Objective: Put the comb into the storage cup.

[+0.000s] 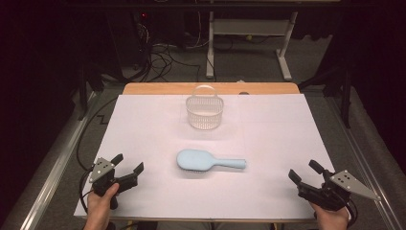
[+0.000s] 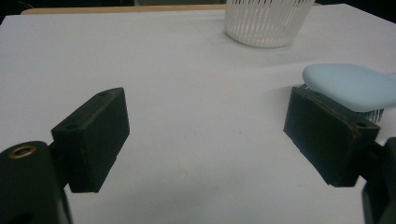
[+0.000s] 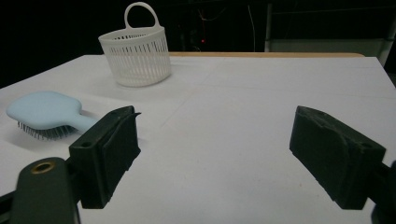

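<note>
A light blue hairbrush (image 1: 208,161) lies bristles down in the middle of the white table cover (image 1: 143,124), handle pointing right. Behind it stands a white slatted basket (image 1: 205,111) with a hoop handle. My left gripper (image 1: 128,163) rests open at the front left, nothing between its jaws. In the left gripper view the hairbrush (image 2: 352,86) shows past the right jaw, with the basket (image 2: 266,21) farther off. My right gripper (image 1: 305,171) is open and empty at the front right. In the right gripper view the hairbrush (image 3: 46,112) and basket (image 3: 137,53) lie to the left.
The wooden table edge (image 1: 210,88) runs along the back. Beyond it are a desk frame (image 1: 249,43) and cables on the floor (image 1: 163,57). Metal rails (image 1: 52,163) flank the table.
</note>
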Tool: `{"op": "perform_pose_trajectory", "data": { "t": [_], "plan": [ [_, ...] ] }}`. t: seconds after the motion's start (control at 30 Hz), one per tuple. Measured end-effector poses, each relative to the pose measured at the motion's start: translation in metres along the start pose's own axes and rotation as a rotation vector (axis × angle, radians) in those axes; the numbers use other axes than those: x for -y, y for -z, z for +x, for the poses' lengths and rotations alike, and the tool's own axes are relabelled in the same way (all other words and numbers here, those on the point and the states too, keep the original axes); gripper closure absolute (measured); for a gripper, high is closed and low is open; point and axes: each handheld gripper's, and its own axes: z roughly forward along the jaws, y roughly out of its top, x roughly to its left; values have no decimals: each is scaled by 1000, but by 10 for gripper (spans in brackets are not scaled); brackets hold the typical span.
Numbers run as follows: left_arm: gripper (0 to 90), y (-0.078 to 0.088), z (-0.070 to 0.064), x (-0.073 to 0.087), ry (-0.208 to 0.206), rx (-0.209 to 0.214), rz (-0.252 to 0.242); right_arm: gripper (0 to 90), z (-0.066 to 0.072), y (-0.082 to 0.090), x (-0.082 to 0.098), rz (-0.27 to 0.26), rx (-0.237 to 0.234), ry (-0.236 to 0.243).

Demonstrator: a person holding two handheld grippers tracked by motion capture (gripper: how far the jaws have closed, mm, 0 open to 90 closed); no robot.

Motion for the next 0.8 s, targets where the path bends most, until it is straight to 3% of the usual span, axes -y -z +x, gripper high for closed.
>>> {"op": "perform_pose_trajectory", "data": {
  "t": [0.6, 0.8],
  "plan": [
    [151, -2, -5, -1, -18, 23, 4, 168, 2, -2, -1, -5, -11, 0],
    [152, -2, -5, -1, -17, 25, 4, 169, 4, -3, -3, -19, -35, -4]
  ]
}}
